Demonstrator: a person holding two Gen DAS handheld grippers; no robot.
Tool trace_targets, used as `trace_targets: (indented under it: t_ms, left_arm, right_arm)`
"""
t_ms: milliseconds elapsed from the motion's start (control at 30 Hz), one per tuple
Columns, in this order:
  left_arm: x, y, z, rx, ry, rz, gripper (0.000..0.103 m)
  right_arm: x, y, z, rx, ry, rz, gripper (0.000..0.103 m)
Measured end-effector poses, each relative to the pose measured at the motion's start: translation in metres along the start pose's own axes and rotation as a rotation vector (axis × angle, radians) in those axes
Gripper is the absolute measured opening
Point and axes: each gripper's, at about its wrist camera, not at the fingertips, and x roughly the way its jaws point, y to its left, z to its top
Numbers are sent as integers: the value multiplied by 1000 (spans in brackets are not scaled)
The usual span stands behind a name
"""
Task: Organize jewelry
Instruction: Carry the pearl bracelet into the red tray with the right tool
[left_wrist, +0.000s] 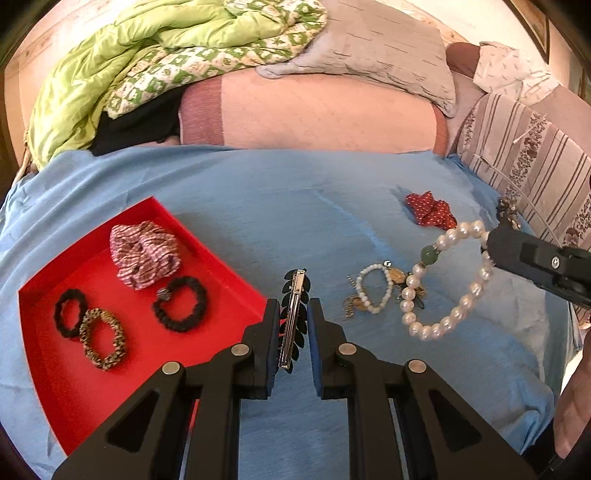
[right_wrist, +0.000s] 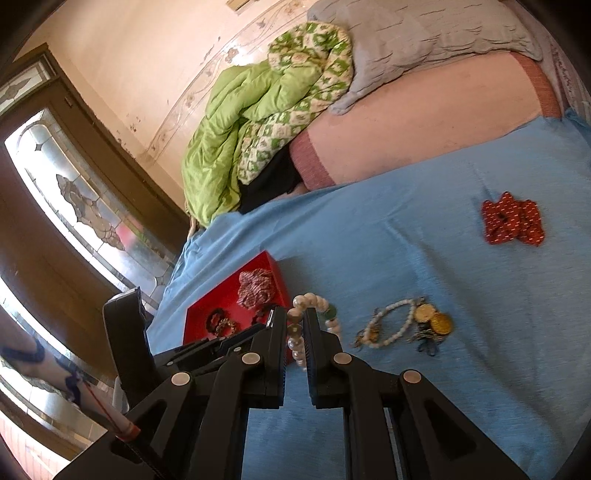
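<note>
Left gripper (left_wrist: 292, 306) with hair clip (left_wrist: 292, 321) above blue bedsheet (left_wrist: 258, 206), red tray (left_wrist: 48, 332) alongside

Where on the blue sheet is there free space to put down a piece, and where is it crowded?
Free: the blue sheet between the red tray and the red dotted scrunchie, up to the pink mattress edge. Also the near strip below the small bead bracelet. Crowded: around that bracelet and the gold coin charms, and inside the tray's far half.
</note>
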Motion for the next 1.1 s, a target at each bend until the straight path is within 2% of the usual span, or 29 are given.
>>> trace_targets:
  t_ms: [400, 800, 1100]
  left_arm:
    - [-15, 41, -6, -65, -3, 39, 15]
    - [-27, 87, -20, -140, 17, 97, 15]
    - [-35, 138, -32, -246, 40, 158, 15]
  right_arm:
    - [41, 32, -14, -31, 59, 36, 10]
    - [63, 64, -20, -50, 87, 90, 10]
    - [102, 94, -27, -52, 150, 141, 10]
